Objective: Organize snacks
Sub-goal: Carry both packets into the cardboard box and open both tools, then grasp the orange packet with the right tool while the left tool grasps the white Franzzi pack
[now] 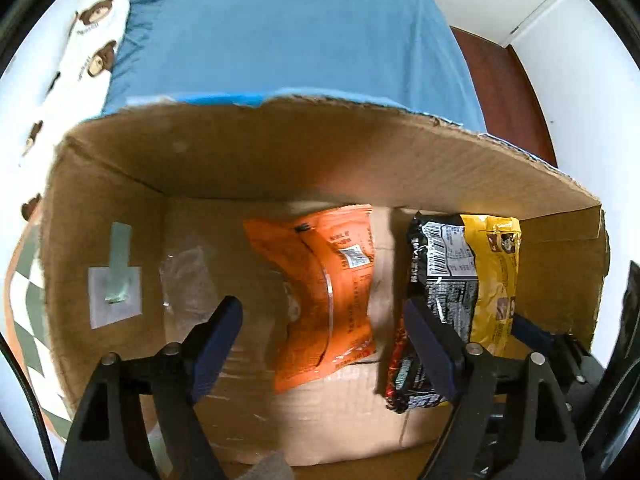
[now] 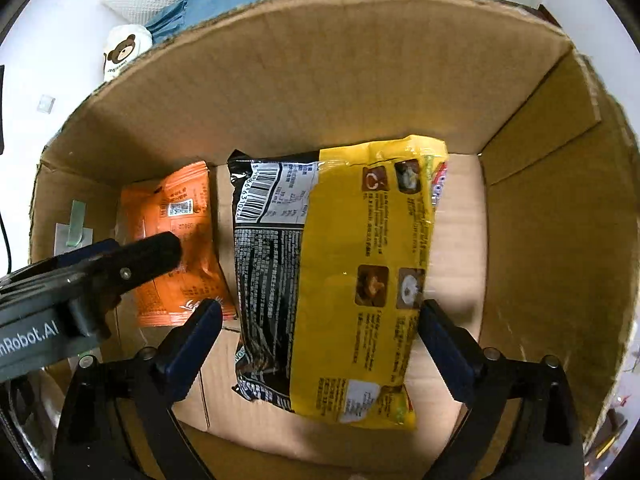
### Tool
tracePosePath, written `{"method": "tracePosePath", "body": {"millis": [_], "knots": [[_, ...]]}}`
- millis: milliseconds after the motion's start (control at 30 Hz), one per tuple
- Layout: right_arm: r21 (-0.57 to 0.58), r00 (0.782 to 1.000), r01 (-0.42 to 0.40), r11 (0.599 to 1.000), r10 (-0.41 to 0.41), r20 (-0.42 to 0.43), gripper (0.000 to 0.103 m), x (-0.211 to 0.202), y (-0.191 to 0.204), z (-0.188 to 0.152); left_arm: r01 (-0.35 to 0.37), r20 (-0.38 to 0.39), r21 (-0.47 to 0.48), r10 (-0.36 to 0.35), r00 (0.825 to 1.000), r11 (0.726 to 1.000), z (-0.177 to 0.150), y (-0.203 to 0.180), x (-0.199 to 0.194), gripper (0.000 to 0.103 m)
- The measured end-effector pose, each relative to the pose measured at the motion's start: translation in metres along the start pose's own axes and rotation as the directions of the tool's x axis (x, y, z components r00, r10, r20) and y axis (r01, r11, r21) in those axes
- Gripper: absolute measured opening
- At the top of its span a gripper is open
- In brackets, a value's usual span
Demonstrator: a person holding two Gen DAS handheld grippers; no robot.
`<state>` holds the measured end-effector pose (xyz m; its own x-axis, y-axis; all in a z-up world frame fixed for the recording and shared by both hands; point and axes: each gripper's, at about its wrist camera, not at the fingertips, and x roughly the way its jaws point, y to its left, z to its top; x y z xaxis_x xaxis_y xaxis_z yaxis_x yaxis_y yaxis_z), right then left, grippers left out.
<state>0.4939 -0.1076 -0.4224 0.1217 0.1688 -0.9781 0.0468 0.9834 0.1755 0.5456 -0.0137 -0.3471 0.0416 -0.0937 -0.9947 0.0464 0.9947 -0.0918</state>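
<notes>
The yellow packet (image 2: 360, 280) is laid on the floor of the cardboard box (image 2: 320, 80), toward its right wall, overlapping a black packet (image 2: 268, 264). An orange packet (image 2: 176, 240) is seen beside them, near the left wall. The right gripper (image 2: 320, 328) and left gripper (image 1: 324, 344) are held with fingers spread apart, nothing clamped.

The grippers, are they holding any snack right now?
No. Left gripper and right gripper are both open over the box; the packets lie loose inside.
</notes>
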Motion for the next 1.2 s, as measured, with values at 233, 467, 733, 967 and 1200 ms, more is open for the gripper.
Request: {"method": "tracePosePath", "body": {"millis": [233, 467, 733, 967, 1200], "knots": [[-0.006, 0.999, 0.014, 1.0, -0.014, 0.041, 0.1, -0.024, 0.01, -0.025, -0.009, 0.08, -0.01, 0.01, 0.997, 1.0, -0.028, 0.008, -0.026, 0.082], [-0.013, 0.989, 0.051, 0.999, -0.048, 0.14, 0.1, -0.067, 0.025, -0.072, -0.036, 0.241, -0.009, 0.037, 0.97, 0.999, -0.083, 0.008, -0.077, 0.082], [-0.009, 0.951, 0.083, 0.997, -0.076, 0.299, 0.1, -0.129, 0.028, -0.127, -0.077, 0.36, 0.018, 0.065, 0.931, 0.997, -0.144, -0.009, -0.124, 0.082], [-0.015, 0.912, 0.095, 0.995, -0.081, 0.403, 0.1, -0.177, 0.032, -0.172, -0.081, 0.439, 0.021, 0.063, 0.896, 0.997, -0.194, -0.021, -0.159, 0.082], [-0.014, 0.889, 0.05, 0.999, -0.038, 0.456, 0.1, -0.207, 0.041, -0.221, -0.057, 0.467, -0.003, 0.052, 0.883, 0.998, -0.235, -0.022, -0.179, 0.082]]}}
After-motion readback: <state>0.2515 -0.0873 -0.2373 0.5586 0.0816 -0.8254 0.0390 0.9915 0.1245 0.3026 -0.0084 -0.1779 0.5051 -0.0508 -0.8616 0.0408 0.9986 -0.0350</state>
